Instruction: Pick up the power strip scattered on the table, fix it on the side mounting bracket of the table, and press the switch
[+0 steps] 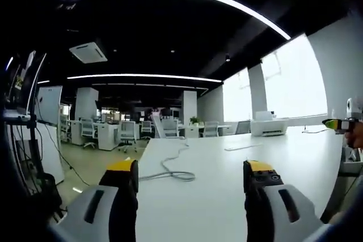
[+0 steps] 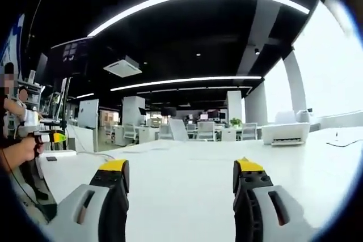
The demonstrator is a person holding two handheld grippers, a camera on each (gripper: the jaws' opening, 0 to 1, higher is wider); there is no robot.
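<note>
In the left gripper view a grey cable [image 1: 169, 172] lies looped on the white table [image 1: 227, 196], just beyond my left gripper [image 1: 190, 168], which is open and holds nothing. Farther back lies a flat white bar [image 1: 244, 147], possibly the power strip; it is too small to be sure. My right gripper's yellow tip [image 1: 338, 123] comes in at the right edge. In the right gripper view my right gripper [image 2: 180, 167] is open over the bare white table [image 2: 181, 196], nothing between its jaws. The left gripper [image 2: 50, 136] shows at the left, held by a hand [image 2: 20, 150].
A white printer [image 1: 267, 126] [image 2: 285, 132] stands at the table's far end, near bright windows. A thin dark cable [image 2: 342, 141] lies on the table at the right. Office desks and chairs [image 1: 127, 131] fill the room behind. A rack with equipment [image 1: 22, 117] stands left of the table.
</note>
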